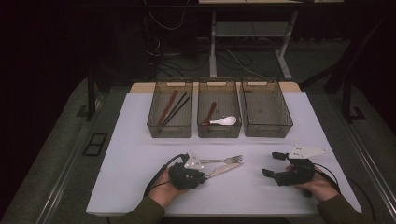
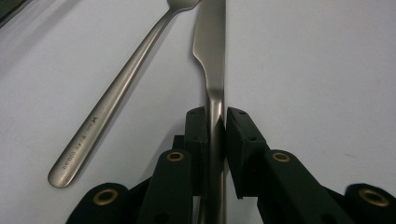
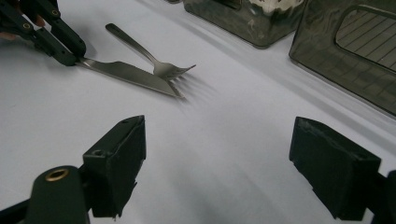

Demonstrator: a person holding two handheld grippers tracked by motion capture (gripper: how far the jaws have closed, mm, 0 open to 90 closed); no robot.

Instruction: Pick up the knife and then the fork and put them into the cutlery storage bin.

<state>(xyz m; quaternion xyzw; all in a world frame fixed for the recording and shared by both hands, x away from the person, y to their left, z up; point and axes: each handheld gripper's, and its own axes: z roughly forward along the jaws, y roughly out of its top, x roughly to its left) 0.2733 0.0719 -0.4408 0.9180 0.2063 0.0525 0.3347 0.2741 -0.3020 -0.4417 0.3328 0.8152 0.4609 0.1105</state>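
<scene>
Clamping the handle of the flat silver steel table knife (image 2: pixel 211 56), the left claw (image 2: pixel 217 122) has it pinched tight; a slim silver steel fork (image 2: pixel 122 93) lies just beside on the white tabletop (image 2: pixel 317 70). The right claw (image 3: pixel 217 163) gapes wide, well apart.

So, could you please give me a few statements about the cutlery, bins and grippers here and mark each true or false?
1. The left gripper is closed on the knife handle. True.
2. The fork lies in the middle bin. False: it lies on the table beside the knife.
3. The right gripper has its jaws apart with nothing between them. True.
4. The white spoon is in the right bin. False: it is in the middle bin; the right bin looks empty.
5. The chopsticks sit in the left bin. True.
</scene>
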